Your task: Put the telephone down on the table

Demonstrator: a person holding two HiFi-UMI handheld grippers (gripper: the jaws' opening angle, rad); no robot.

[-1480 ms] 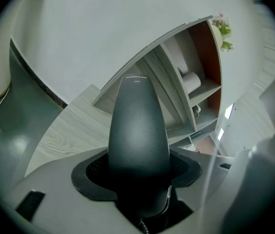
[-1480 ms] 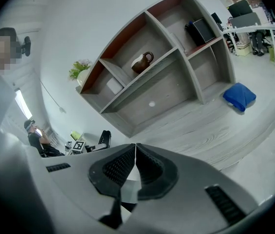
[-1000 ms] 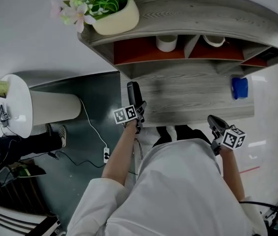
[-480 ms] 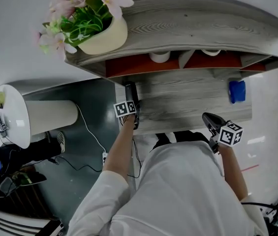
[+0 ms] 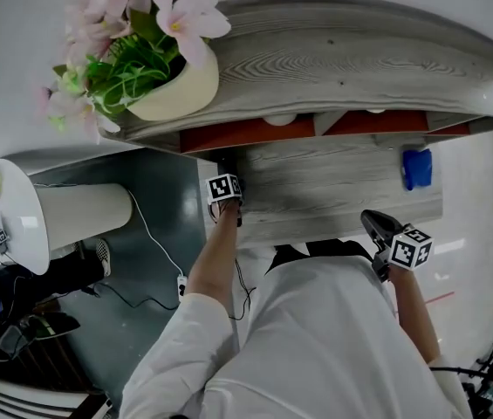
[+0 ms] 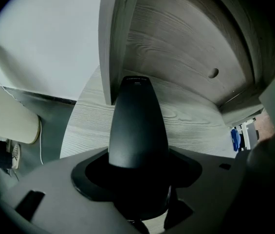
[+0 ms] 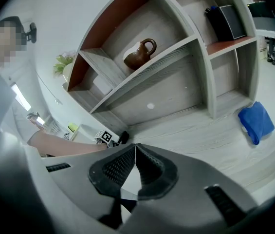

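Left gripper view, picture desk asks: what is in the jaws?

Photographer: The left hand-held gripper [image 6: 137, 189] stands wide, its pads clamped on the lower end of the black telephone [image 6: 137, 126]. The handset points away from the camera, towards the upright end panel of the shelf unit [image 6: 109, 43].

Picture desk: And where is that against the counter?

Photographer: Over the left end of the grey wood counter [image 6: 195, 126], close under the shelves. No view settles whether the handset touches the wood. The right hand-held gripper [image 7: 133, 165] is closed, tips together, holding nothing, out at the front right edge. A blue cloth [image 7: 255, 122] lies well apart on the right side.

Picture desk: So which step?

Photographer: By my reading, the carry is over and the set-down is in hand. The next move calls for lowering the handset flat onto bare wood clear of the panel, then parting the jaws and backing out without dragging it.
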